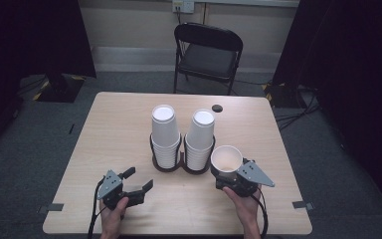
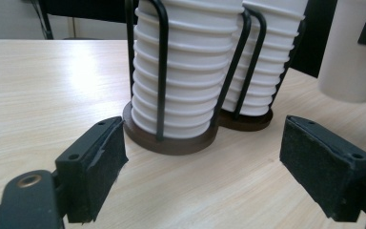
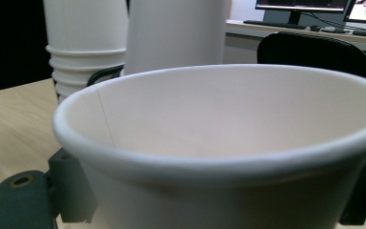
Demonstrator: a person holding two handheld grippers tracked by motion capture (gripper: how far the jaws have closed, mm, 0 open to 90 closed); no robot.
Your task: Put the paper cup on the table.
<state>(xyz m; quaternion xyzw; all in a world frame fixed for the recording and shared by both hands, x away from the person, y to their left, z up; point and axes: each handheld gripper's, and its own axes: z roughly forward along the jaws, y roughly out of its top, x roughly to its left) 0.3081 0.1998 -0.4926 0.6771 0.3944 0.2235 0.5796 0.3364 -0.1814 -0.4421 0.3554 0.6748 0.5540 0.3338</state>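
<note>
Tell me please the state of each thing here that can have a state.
Left tongs: open, nothing between the jaws.
Right tongs: shut on the single cup.
Single cup: upright, mouth up, empty, held next to the right stack.
Left stack of cups: upside down, nested in its holder.
Right stack of cups: upside down, nested in its holder.
Folding chair: unfolded, nobody sitting.

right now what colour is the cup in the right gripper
White, inside and out; the cup shows best in the right gripper view.

No legible text, labels, brands or numbers anywhere; monitor screens [image 3: 310, 5] at back too blurred to read.
</note>
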